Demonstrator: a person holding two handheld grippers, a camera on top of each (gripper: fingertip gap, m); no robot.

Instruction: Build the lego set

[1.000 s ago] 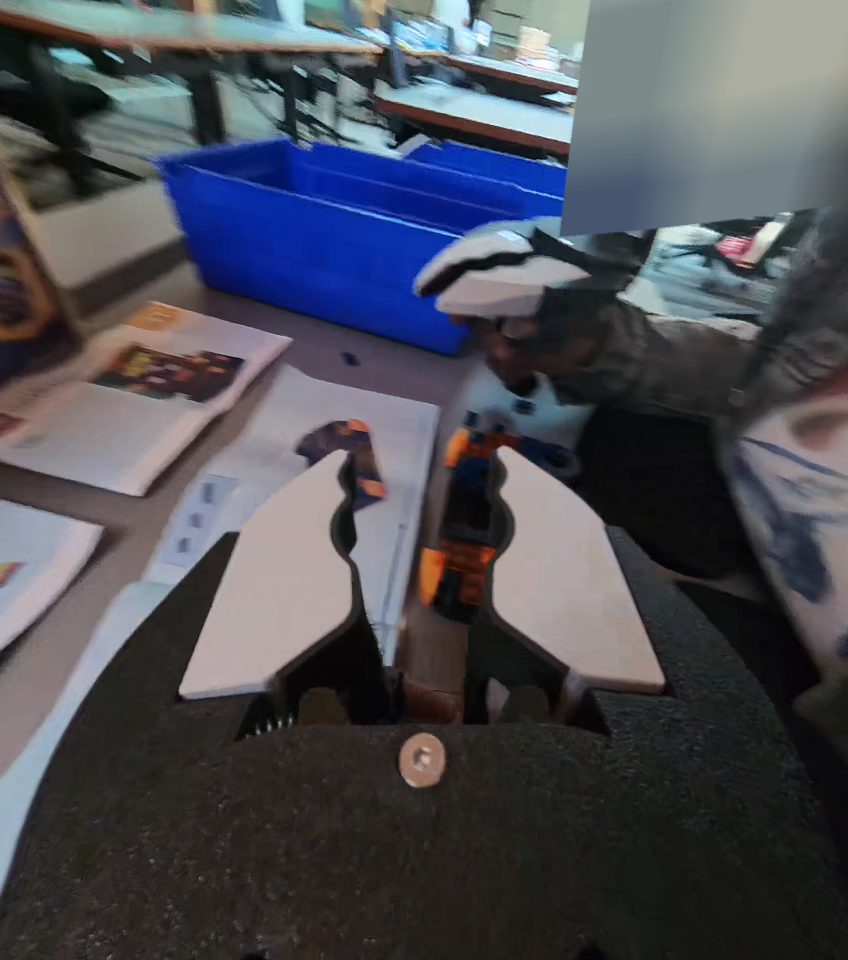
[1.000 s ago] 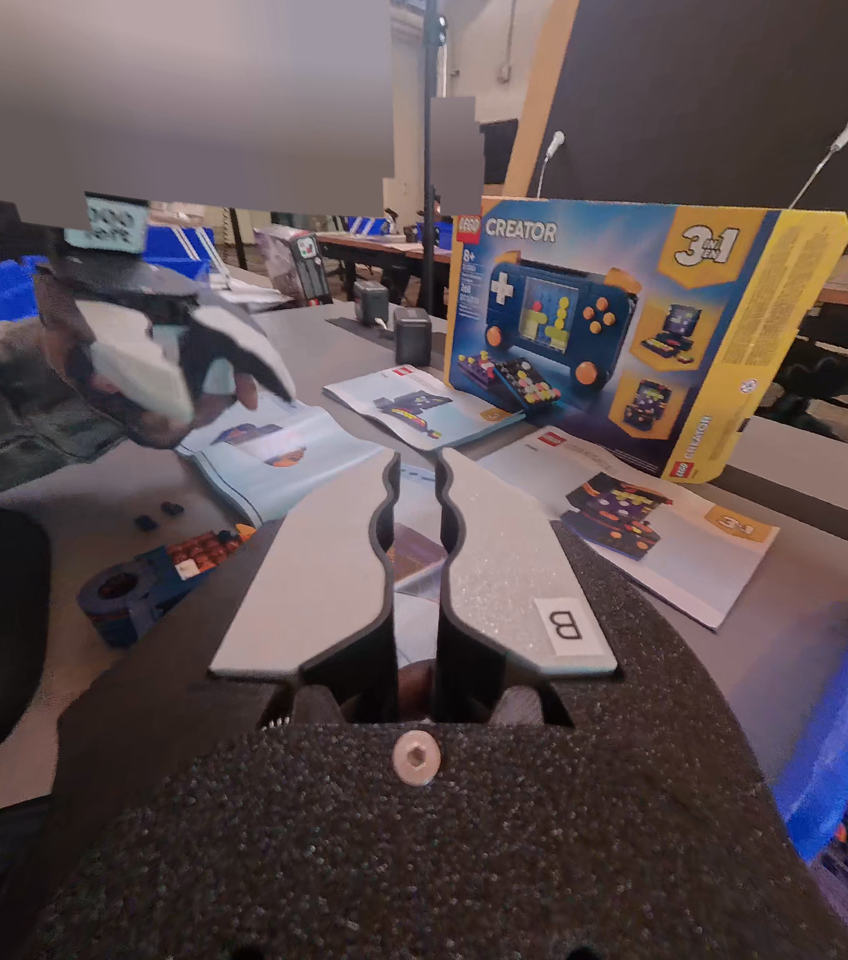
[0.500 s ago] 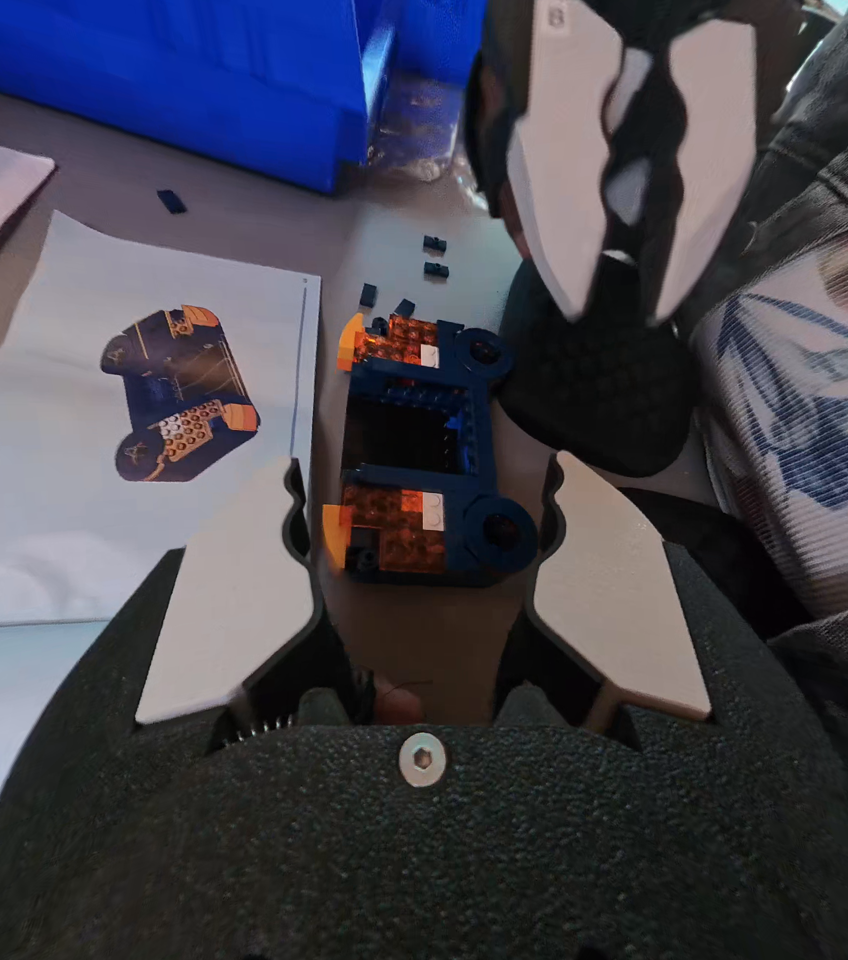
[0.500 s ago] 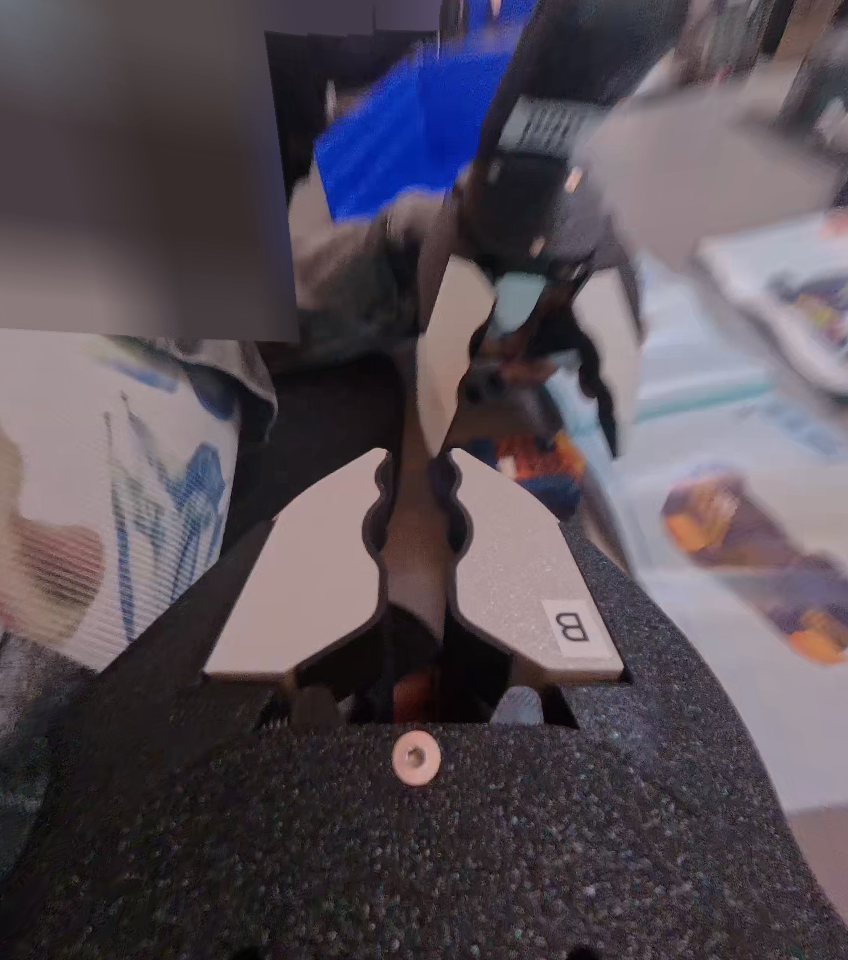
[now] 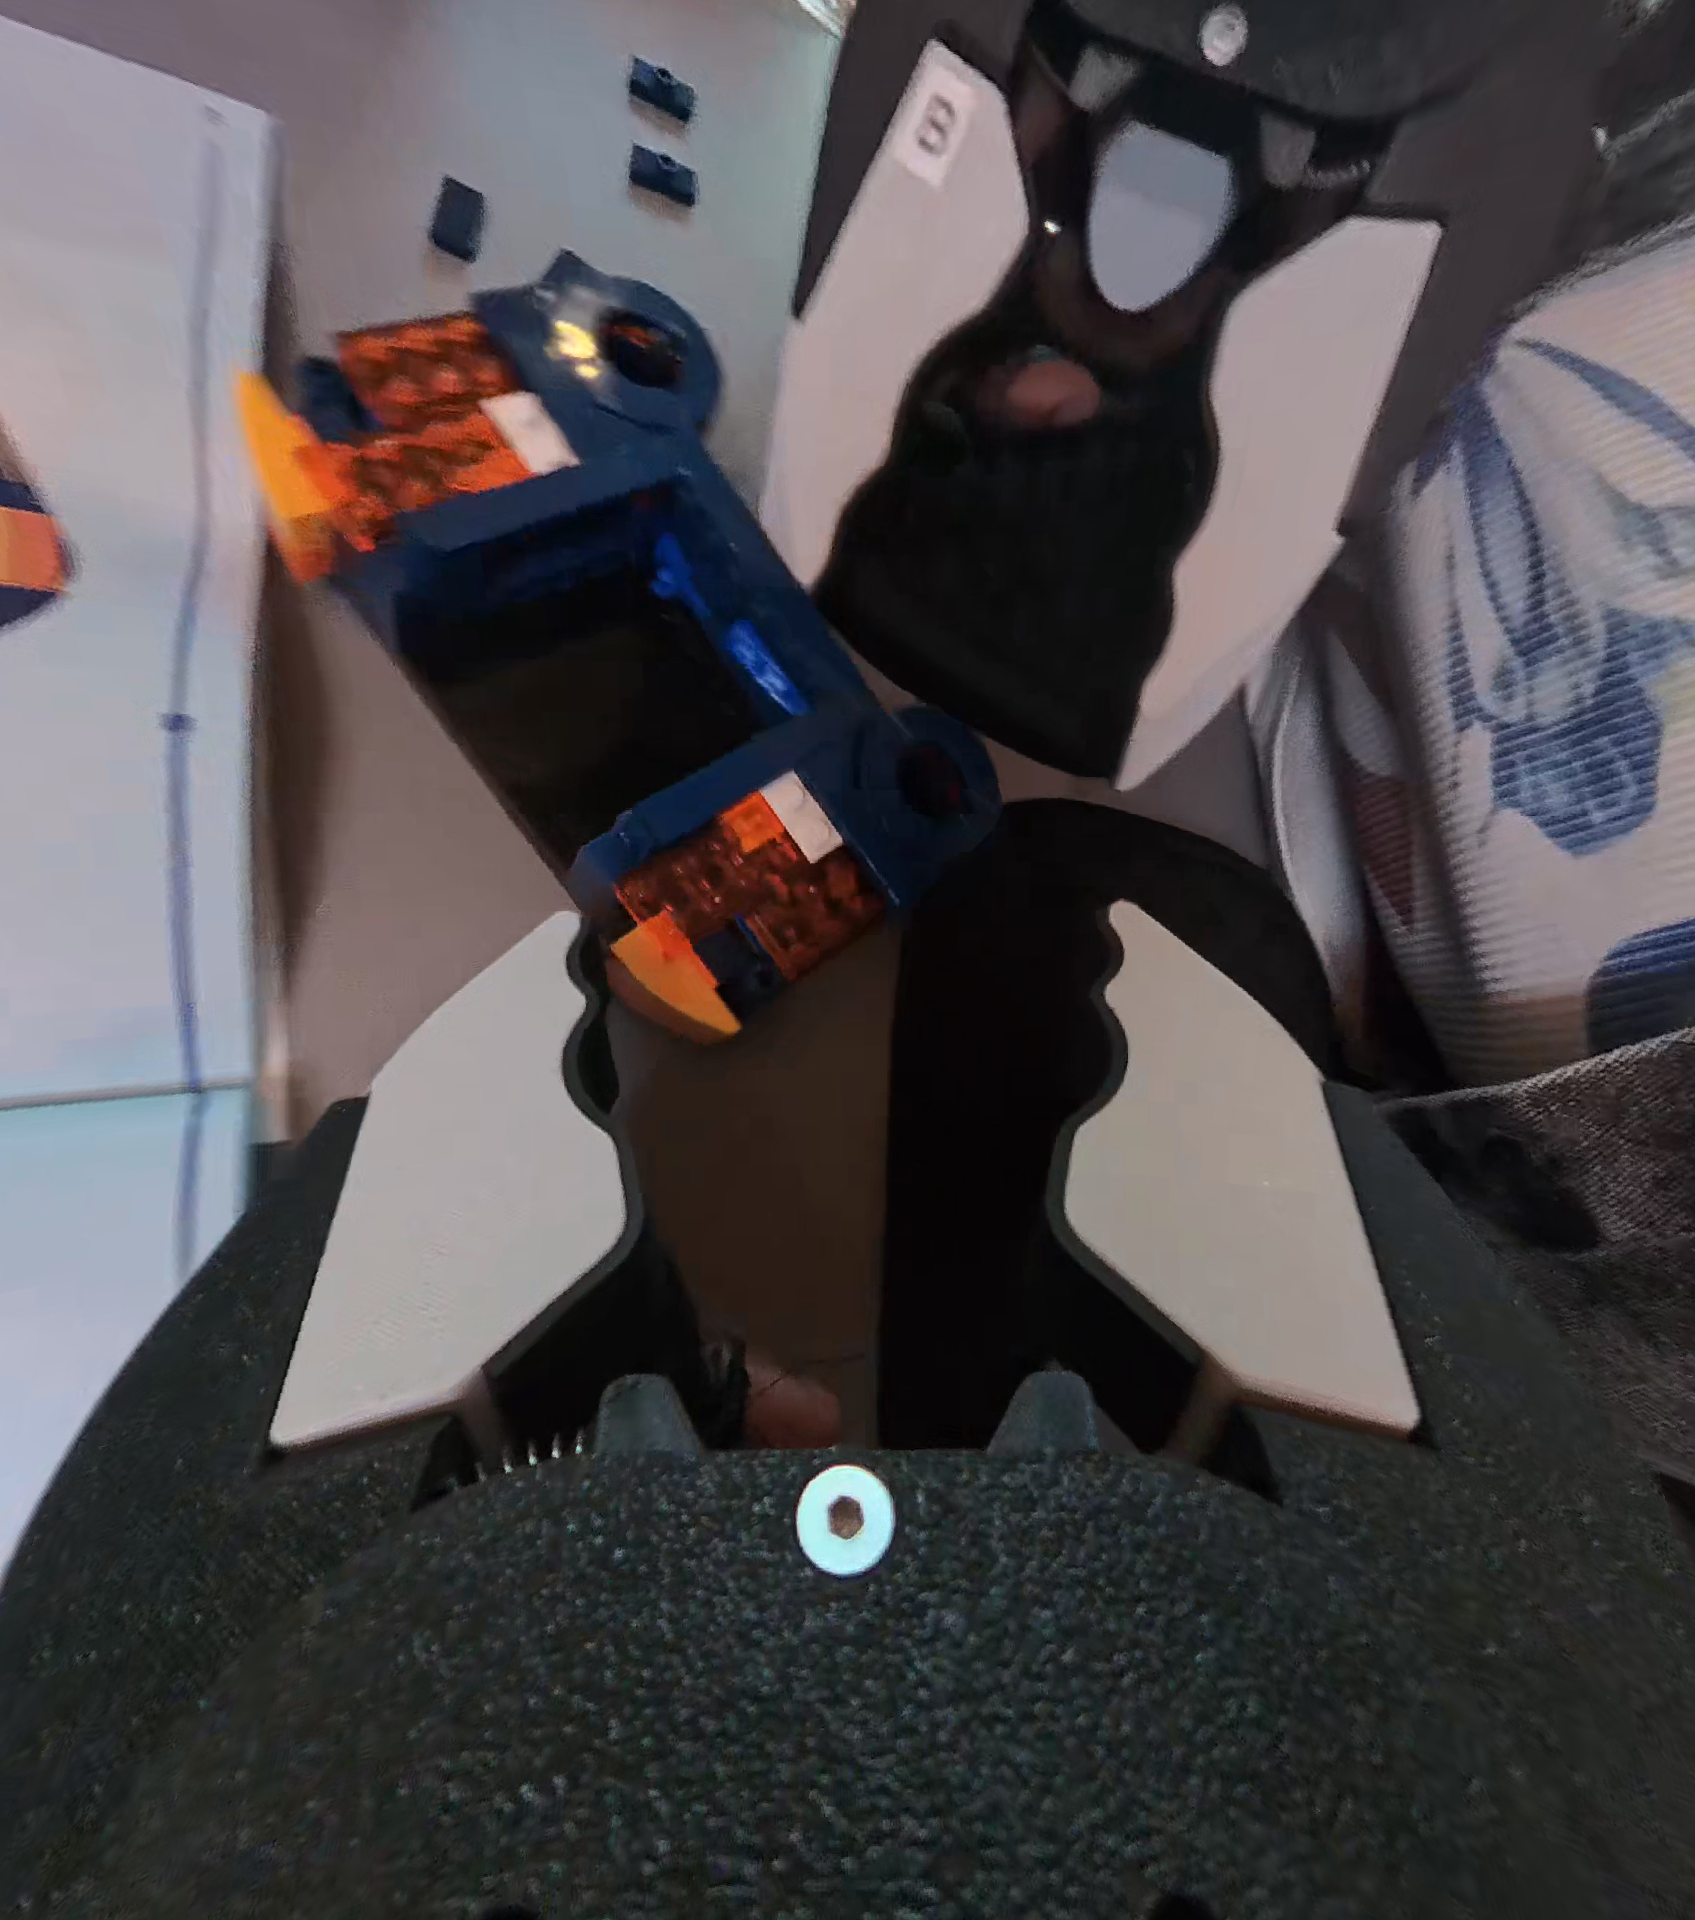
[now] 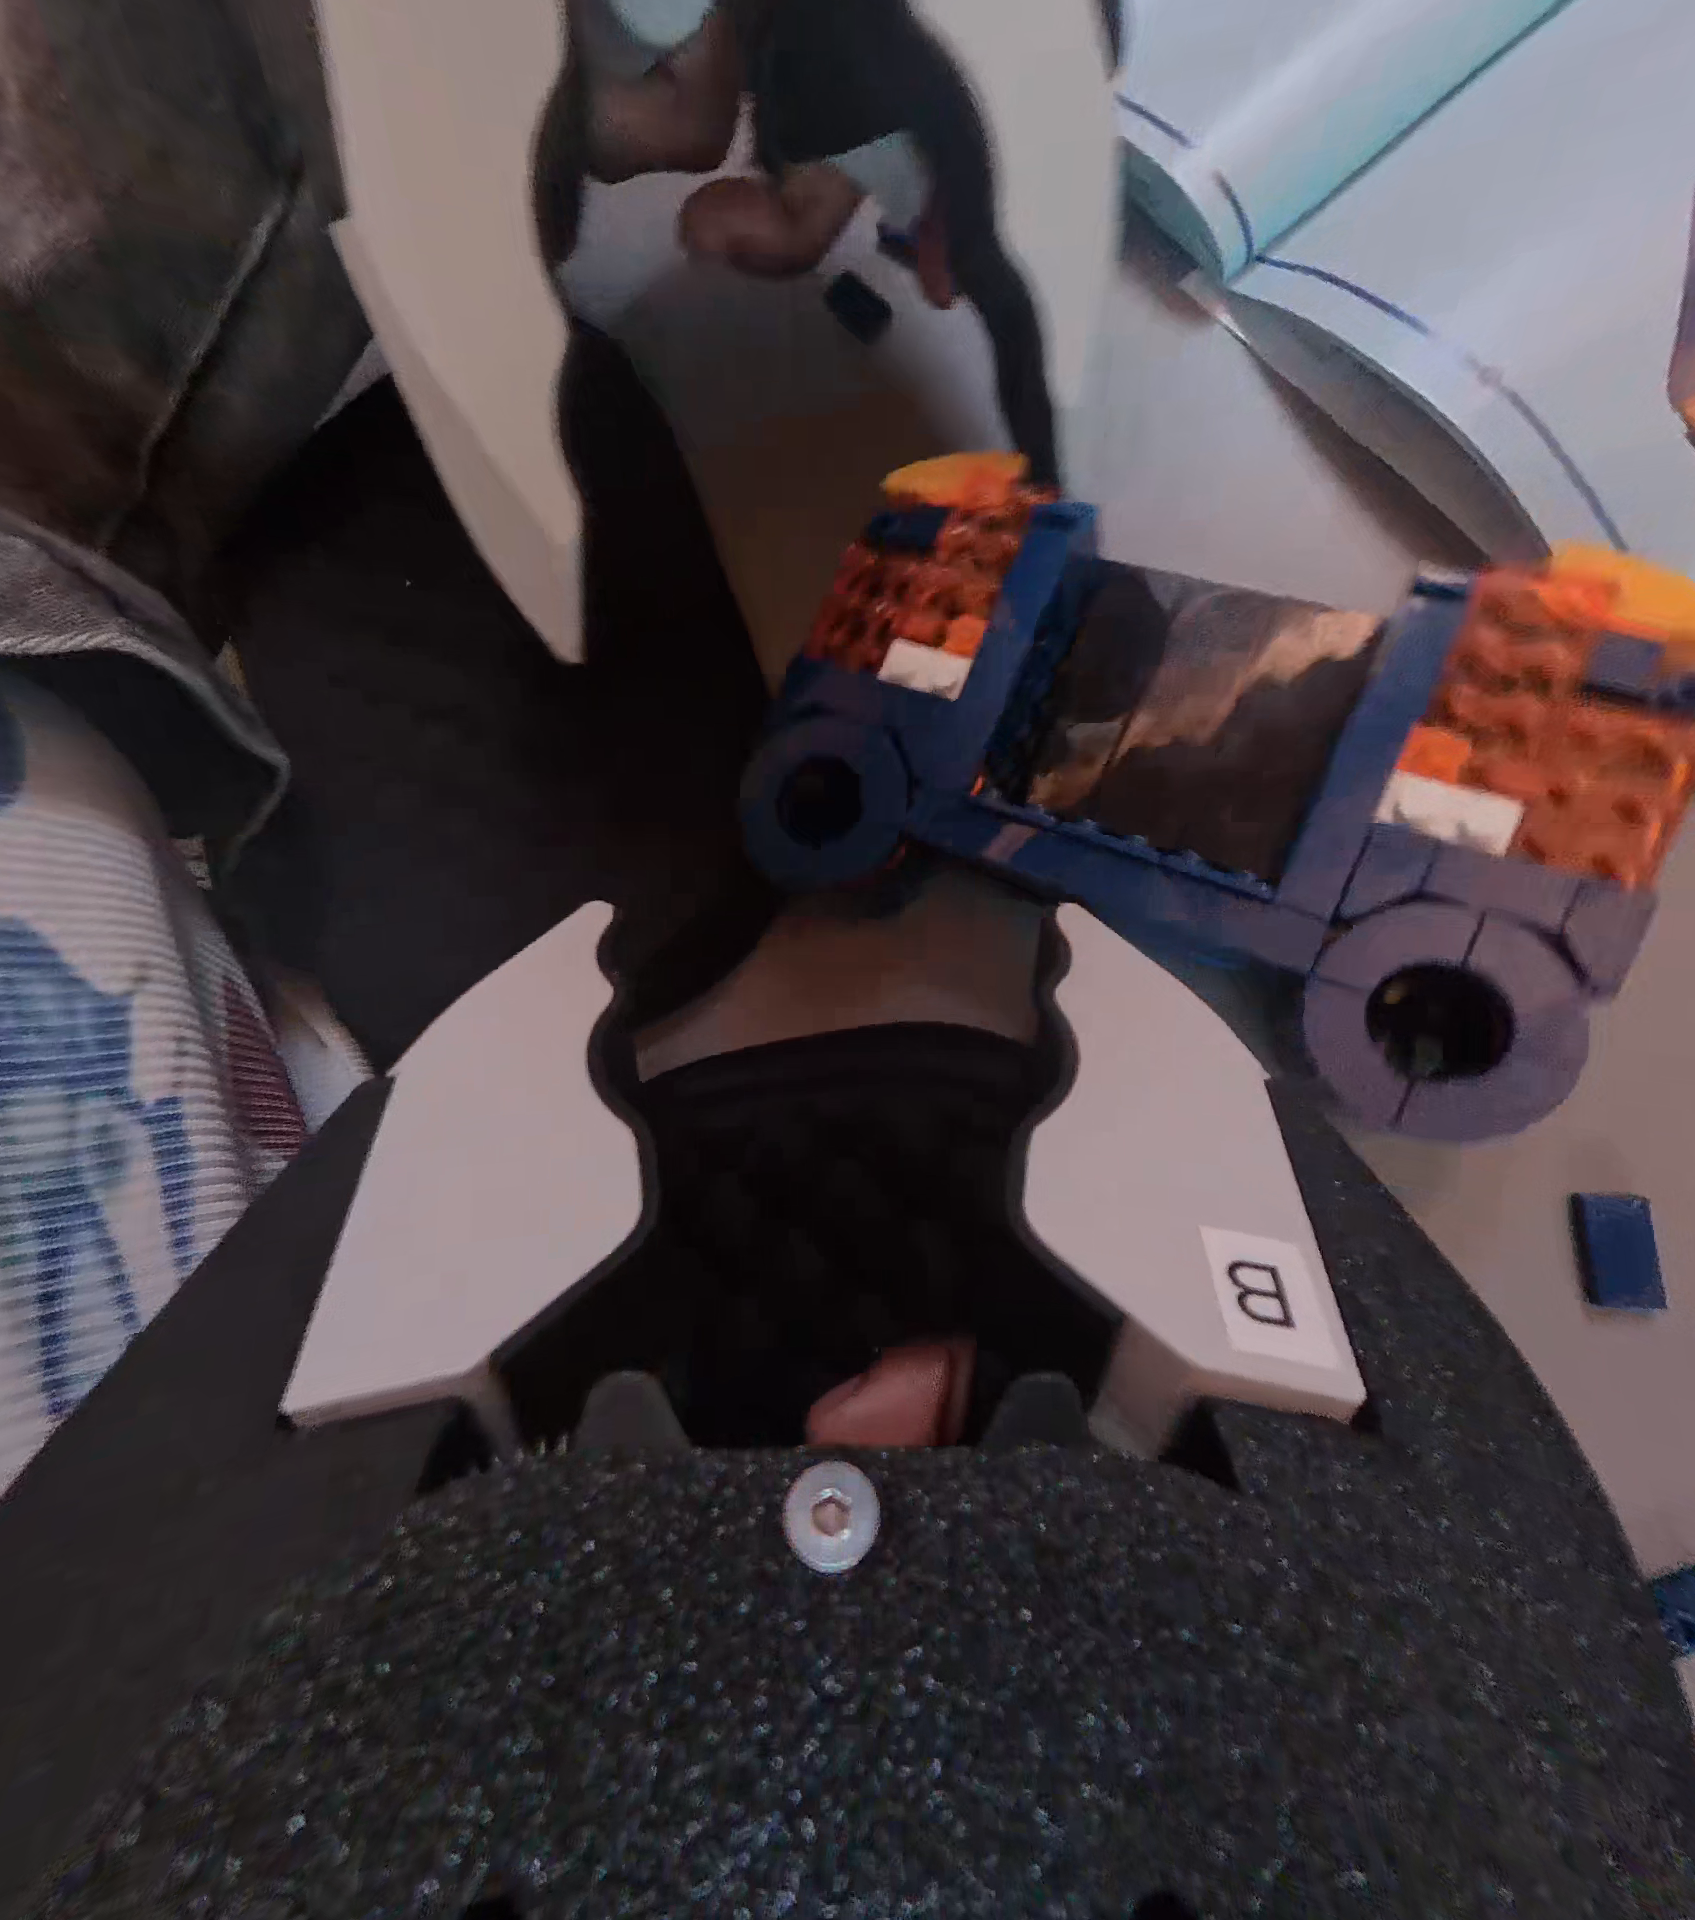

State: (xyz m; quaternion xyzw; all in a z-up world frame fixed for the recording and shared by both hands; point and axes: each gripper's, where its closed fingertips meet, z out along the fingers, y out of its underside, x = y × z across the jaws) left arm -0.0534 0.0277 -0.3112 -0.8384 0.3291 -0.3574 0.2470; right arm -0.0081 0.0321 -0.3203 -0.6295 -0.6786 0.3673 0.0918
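The grey table [image 5: 510, 125] filled the background of both views, with an open instruction booklet [image 5: 43, 727] spread over the left side of the left wrist view and the upper right of the right wrist view. The left gripper [image 5: 843, 997] took up the lower half of its own view, its jaws spread wide and holding nothing. The right gripper [image 6: 827, 977] sat likewise in the lower half of its view, jaws parted and empty; it also showed at the upper right of the left wrist view, pointing back toward the camera.

The lego model [image 5: 614, 665], a dark blue frame with orange studded blocks at both ends and a round socket at each corner (somewhat blurred), lay tilted in the centre of the left wrist view, its near orange end just past the left finger's tip. In the right wrist view it lay at centre right, one round socket just beyond the right gripper's fingertips.

Several small dark blue loose pieces [image 5: 661, 88] lay on the table in the upper middle of the left wrist view, apart from the model.
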